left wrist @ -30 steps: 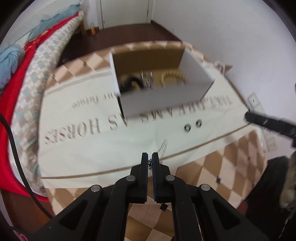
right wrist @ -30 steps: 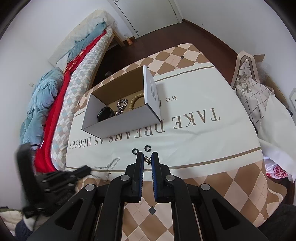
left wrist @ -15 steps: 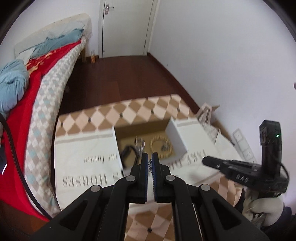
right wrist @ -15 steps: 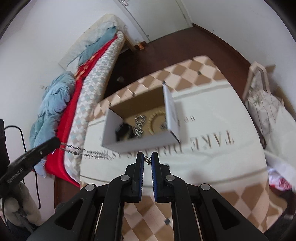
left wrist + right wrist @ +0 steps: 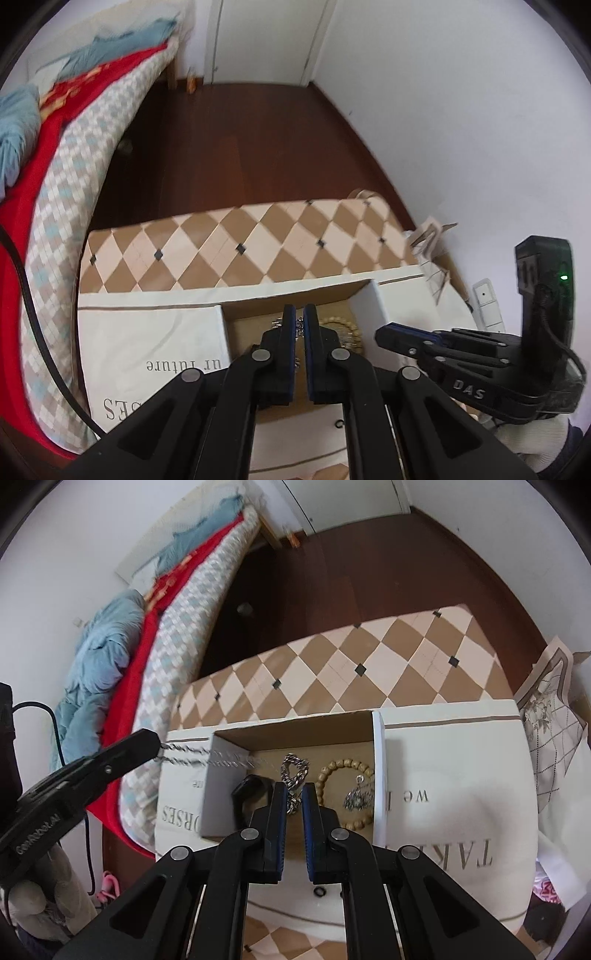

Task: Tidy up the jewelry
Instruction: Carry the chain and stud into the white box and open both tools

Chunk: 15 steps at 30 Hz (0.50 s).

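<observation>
An open cardboard box [image 5: 295,734] stands on the table. It holds a chunky silver chain [image 5: 293,771], a wooden bead bracelet [image 5: 340,768], a silver earring [image 5: 358,795] and a black piece [image 5: 251,788]. My left gripper [image 5: 299,319] is shut on a thin silver chain [image 5: 207,757], which hangs stretched from its tip [image 5: 147,744] over the box's left wall. My right gripper [image 5: 293,794] hovers above the box's near wall, jaws slightly apart with nothing between them; it shows in the left wrist view [image 5: 388,338]. A small black ring [image 5: 319,891] lies on the cloth.
The table has a checkered cover [image 5: 332,672] and a cream cloth with printed words [image 5: 461,775]. A bed with red and blue bedding [image 5: 122,657] runs along the left. A patterned bag [image 5: 550,716] sits at the right. Dark wood floor [image 5: 240,129] lies beyond.
Both grippers have moved forward over the box. The left carried the thin chain up from the cloth to the box's left wall. The small earring that the right gripper held now lies in the box.
</observation>
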Motion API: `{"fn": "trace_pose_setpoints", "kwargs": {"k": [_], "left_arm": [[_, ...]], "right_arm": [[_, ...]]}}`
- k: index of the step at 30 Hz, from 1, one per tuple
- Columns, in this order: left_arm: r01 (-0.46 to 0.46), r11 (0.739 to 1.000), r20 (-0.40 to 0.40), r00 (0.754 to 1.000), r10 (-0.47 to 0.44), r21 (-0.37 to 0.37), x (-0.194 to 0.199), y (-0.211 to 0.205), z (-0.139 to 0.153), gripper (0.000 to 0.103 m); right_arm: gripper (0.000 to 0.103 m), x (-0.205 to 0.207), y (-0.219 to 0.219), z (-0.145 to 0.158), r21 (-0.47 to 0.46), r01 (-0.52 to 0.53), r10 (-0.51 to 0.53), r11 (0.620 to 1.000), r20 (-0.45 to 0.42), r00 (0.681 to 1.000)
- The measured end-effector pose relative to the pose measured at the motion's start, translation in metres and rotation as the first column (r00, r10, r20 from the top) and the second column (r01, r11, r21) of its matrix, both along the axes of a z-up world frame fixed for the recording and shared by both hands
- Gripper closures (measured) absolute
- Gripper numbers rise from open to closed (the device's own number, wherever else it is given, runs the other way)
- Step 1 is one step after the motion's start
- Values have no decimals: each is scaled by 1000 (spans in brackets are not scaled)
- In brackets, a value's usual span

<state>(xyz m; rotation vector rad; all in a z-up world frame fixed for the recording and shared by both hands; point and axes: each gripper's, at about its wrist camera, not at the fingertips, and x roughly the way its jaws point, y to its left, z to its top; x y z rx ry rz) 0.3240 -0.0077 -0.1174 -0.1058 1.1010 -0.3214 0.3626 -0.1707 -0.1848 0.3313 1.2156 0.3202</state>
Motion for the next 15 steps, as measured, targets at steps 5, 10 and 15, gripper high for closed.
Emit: {"fn": "trace_pose_setpoints", "kwargs": {"k": [5, 10, 15], "left_arm": [[-75, 995, -83, 993, 79, 58, 14, 12, -25, 96], [-139, 968, -34, 988, 149, 207, 8, 16, -33, 41], [-228, 934, 50, 973, 224, 274, -9, 28, -36, 24]], "right_arm": [[86, 16, 2, -14, -47, -16, 14, 999, -48, 999], [26, 16, 0, -13, -146, -4, 1, 989, -19, 1000], [2, 0, 0, -13, -365, 25, -21, 931, 16, 1000]]}}
